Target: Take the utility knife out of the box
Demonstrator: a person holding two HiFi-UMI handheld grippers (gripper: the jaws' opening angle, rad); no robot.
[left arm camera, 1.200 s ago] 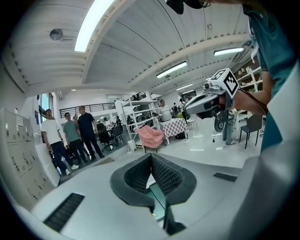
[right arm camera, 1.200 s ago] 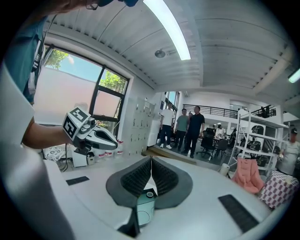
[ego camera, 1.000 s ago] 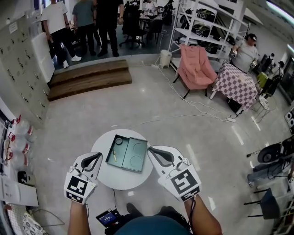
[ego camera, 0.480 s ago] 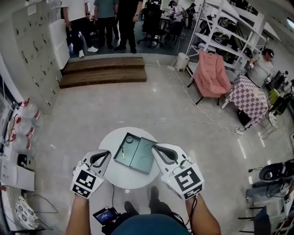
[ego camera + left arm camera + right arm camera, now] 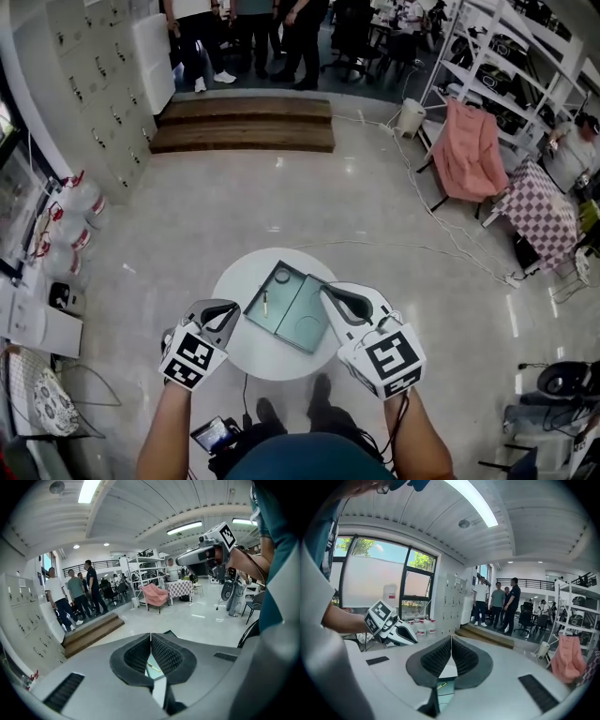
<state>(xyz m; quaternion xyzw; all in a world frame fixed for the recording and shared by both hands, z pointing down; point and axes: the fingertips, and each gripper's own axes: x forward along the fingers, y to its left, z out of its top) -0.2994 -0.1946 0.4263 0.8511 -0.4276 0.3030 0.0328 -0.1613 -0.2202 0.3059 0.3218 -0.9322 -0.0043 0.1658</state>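
A green box (image 5: 302, 317) lies open on the small round white table (image 5: 246, 354). The slim utility knife (image 5: 265, 302) rests in its left half, and a round ring (image 5: 282, 276) sits in that half's far corner. My left gripper (image 5: 232, 309) hovers shut and empty just left of the box. My right gripper (image 5: 326, 291) is shut and empty over the box's right edge. The left gripper view shows the knife (image 5: 153, 667) through the gap below the closed left gripper (image 5: 150, 634). The right gripper (image 5: 451, 638) has its pads together, with the knife (image 5: 441, 685) glimpsed under them.
A wooden step platform (image 5: 244, 124) and several standing people lie far ahead. A pink chair (image 5: 467, 150) and a checkered table (image 5: 542, 202) stand at the right. Water bottles (image 5: 70, 206) line the left wall. A cable (image 5: 412, 248) runs across the floor.
Both grippers have come down and forward toward the box, the right one now over its right edge. The head view has shifted, so the table sits further right and lower in frame.
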